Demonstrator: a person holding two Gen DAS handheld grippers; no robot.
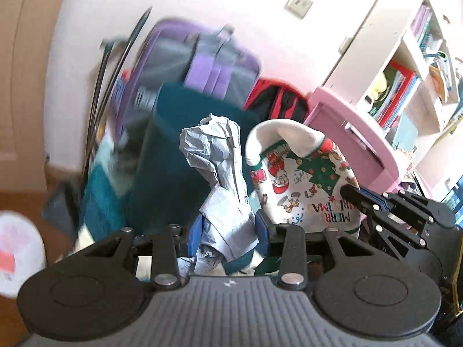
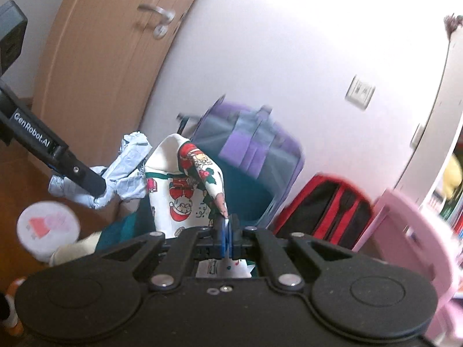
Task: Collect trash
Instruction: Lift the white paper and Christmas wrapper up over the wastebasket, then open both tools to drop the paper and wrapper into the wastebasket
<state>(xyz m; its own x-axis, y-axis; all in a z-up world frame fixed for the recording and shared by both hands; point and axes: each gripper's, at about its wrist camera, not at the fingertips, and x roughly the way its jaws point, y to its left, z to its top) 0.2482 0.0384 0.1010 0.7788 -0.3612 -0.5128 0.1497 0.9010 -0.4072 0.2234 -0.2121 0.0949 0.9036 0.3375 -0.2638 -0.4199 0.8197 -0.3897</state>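
My left gripper (image 1: 228,231) is shut on a crumpled grey-white paper wad (image 1: 220,167), which sticks up between the blue pads. It also shows in the right wrist view (image 2: 124,170), held by the left gripper (image 2: 98,186). My right gripper (image 2: 227,231) is shut on the rim of a bent Christmas paper plate (image 2: 185,190) with Santa prints. In the left wrist view the plate (image 1: 301,179) sits right of the paper, with the right gripper (image 1: 351,193) pinching its edge. Both are held in the air, side by side.
A dark teal bin or cloth (image 1: 185,133) lies behind the paper. A purple suitcase (image 1: 202,57), a red-black backpack (image 2: 324,205), a pink chair (image 1: 353,133) and a white bookshelf (image 1: 411,57) stand along the wall. A wooden door (image 2: 110,57) is left. A round white lid (image 2: 47,225) lies on the floor.
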